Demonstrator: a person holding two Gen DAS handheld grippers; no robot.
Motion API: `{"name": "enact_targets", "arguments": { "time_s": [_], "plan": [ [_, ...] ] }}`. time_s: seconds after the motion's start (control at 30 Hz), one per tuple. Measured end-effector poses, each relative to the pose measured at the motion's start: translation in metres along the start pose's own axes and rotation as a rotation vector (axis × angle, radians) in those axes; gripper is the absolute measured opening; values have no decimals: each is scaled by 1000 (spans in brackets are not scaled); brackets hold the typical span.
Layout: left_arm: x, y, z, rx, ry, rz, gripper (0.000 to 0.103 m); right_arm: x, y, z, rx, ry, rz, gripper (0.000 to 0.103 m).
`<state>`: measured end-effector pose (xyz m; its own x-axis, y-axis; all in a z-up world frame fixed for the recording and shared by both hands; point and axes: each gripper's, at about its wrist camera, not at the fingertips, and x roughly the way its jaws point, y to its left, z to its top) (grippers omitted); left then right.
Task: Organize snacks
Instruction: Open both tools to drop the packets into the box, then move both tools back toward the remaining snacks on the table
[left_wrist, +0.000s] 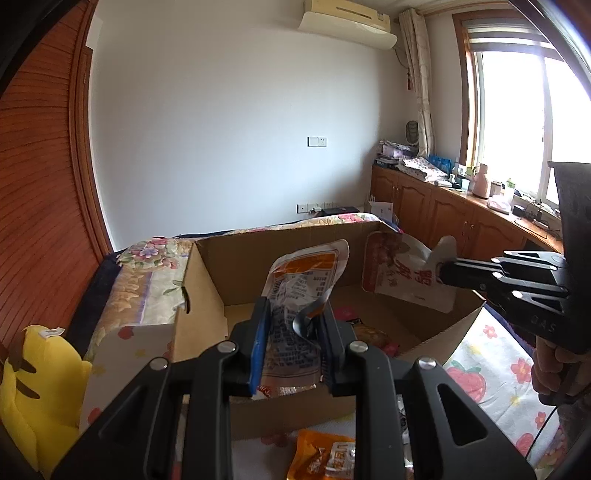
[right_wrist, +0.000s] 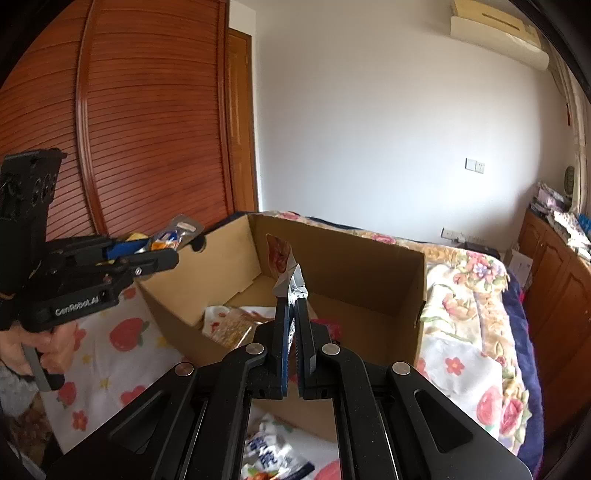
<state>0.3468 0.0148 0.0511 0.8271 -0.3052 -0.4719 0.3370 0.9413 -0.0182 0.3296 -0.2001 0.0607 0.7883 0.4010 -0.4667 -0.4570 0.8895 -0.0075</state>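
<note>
An open cardboard box (left_wrist: 210, 273) (right_wrist: 369, 280) stands on the bed. My left gripper (left_wrist: 295, 314) (right_wrist: 162, 258) is shut on an orange and white snack packet (left_wrist: 306, 273) (right_wrist: 173, 232), which it holds upright over the box's near edge. My right gripper (right_wrist: 291, 304) (left_wrist: 443, 275) is shut on the edge of a white and red snack packet (left_wrist: 402, 277) (right_wrist: 282, 258), which hangs above the right side of the box. Several other snacks (right_wrist: 236, 325) (left_wrist: 369, 336) lie on the box floor.
An orange packet (left_wrist: 325, 458) and a white and blue packet (right_wrist: 269, 454) lie on the strawberry-print sheet (right_wrist: 110, 354) in front of the box. A yellow plush toy (left_wrist: 33, 387) sits at the left. Wooden cabinets (left_wrist: 443, 214) line the window wall. A person's hand (right_wrist: 40, 350) grips each handle.
</note>
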Motion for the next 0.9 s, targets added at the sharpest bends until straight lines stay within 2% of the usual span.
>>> {"name": "enact_targets", "arguments": {
  "time_s": [0.17, 0.5, 0.63, 0.9],
  "plan": [
    [13, 1, -3, -9, 5, -15, 23, 15, -13, -3, 26, 2, -1, 0],
    [43, 0, -12, -34, 72, -20, 24, 43, -19, -17, 27, 63, 5, 0],
    [50, -2, -15, -41, 83, 11, 28, 49, -20, -21, 27, 85, 4, 0],
    [50, 0, -24, -53, 96, 15, 32, 55, -27, -23, 39, 112, -6, 3]
  ]
}}
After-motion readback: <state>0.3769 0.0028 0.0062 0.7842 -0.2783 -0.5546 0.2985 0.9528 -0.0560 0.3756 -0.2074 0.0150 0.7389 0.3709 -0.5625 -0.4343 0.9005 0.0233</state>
